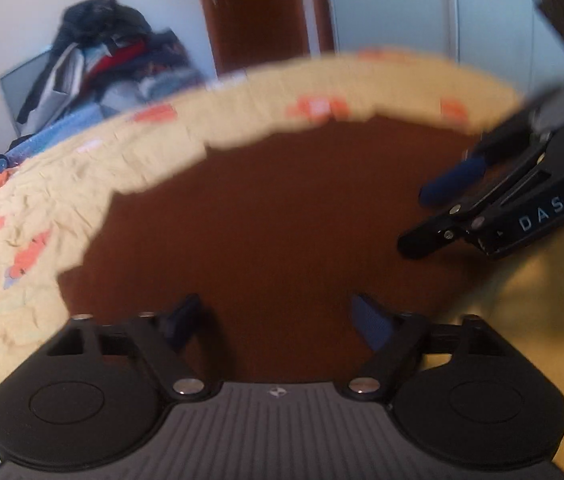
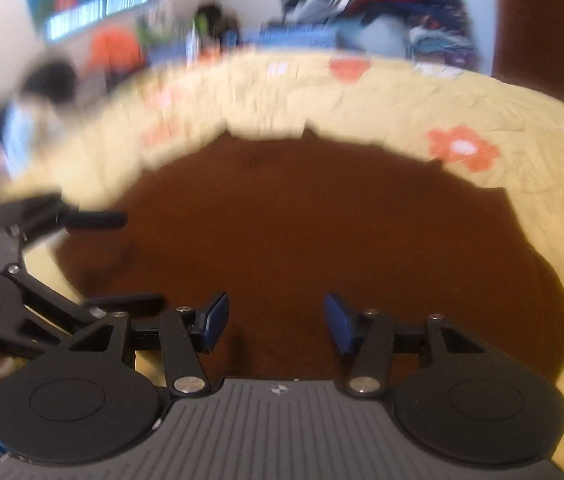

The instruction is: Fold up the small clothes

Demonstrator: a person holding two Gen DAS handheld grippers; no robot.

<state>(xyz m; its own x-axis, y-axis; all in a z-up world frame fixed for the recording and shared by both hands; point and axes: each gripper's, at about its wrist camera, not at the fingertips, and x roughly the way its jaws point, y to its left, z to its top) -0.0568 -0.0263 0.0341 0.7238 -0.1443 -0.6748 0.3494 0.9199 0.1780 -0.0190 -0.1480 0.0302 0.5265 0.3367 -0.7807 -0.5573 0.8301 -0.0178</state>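
A: The yellow flowered bedspread (image 2: pixel 362 100) is wrinkled; the brown garment (image 2: pixel 322 220) lies flat on it, under both claws.

B: Left claw (image 1: pixel 277 326) and right claw (image 2: pixel 275 320) both gape apart, holding nothing. Everything's blurred, so a hasty pinch could snag the bedspread too, or miss the edge.

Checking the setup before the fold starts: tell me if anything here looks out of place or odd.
Nothing stands out on the work surface. The brown garment lies spread flat on the yellow floral bedspread, with both hand-held grippers, left and right, open above it. The only mess is a heap of clothes in the background.
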